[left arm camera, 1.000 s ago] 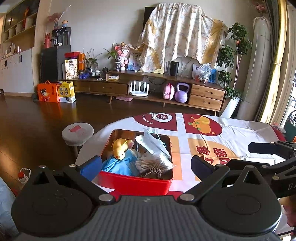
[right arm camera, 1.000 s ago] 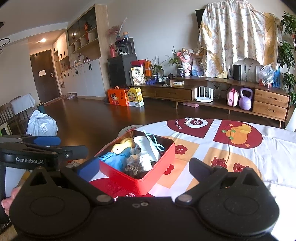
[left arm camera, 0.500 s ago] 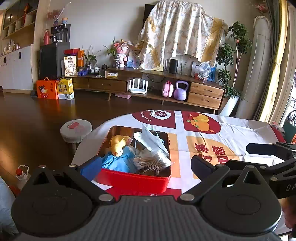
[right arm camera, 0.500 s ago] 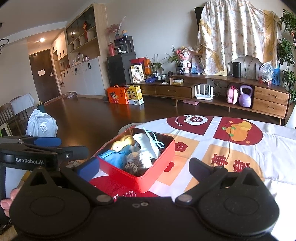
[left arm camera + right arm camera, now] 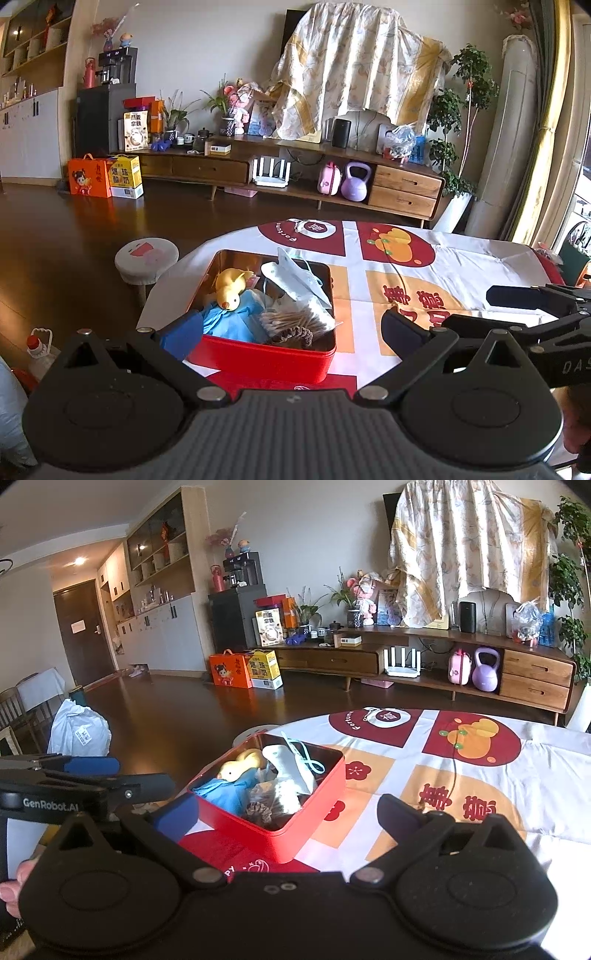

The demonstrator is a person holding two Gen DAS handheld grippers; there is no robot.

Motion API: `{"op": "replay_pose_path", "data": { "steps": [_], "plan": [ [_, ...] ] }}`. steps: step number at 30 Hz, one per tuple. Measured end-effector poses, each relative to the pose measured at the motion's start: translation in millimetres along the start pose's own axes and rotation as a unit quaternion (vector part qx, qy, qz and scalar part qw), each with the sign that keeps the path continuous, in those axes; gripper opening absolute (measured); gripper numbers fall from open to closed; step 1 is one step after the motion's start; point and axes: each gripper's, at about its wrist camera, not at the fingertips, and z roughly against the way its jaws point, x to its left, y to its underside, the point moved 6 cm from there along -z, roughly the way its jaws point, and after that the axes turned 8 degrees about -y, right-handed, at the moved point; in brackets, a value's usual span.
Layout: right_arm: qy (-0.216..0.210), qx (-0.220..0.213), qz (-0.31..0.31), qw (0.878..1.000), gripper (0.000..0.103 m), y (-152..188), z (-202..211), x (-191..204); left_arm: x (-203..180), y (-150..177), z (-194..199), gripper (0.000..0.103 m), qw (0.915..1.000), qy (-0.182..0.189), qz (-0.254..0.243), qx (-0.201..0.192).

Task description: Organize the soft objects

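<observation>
Item: red tin (image 5: pixel 266 356) on the counter (image 5: pixel 424 291), just ahead of our left gripper (image 5: pixel 284 330), whose fingers are spread and empty; likewise our right gripper (image 5: pixel 286 814). Contents: yellow plush (image 5: pixel 231 286), blue cloth (image 5: pixel 231 321), mask (image 5: pixel 295 278). We judge packing done; next, withdraw or lid.

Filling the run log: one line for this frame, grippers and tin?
left gripper: open, empty | right gripper: open, empty | red tin: on table, holds duck, mask, swabs
</observation>
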Motion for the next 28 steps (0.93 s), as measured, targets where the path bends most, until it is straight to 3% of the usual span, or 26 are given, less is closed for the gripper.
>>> {"op": "replay_pose_path", "data": {
  "steps": [28],
  "plan": [
    [0.000, -0.004, -0.003, 1.000, 0.103, -5, 6, 4, 2, -1, 10, 0.103, 0.9999, -0.005, 0.001, -0.010]
  ]
}}
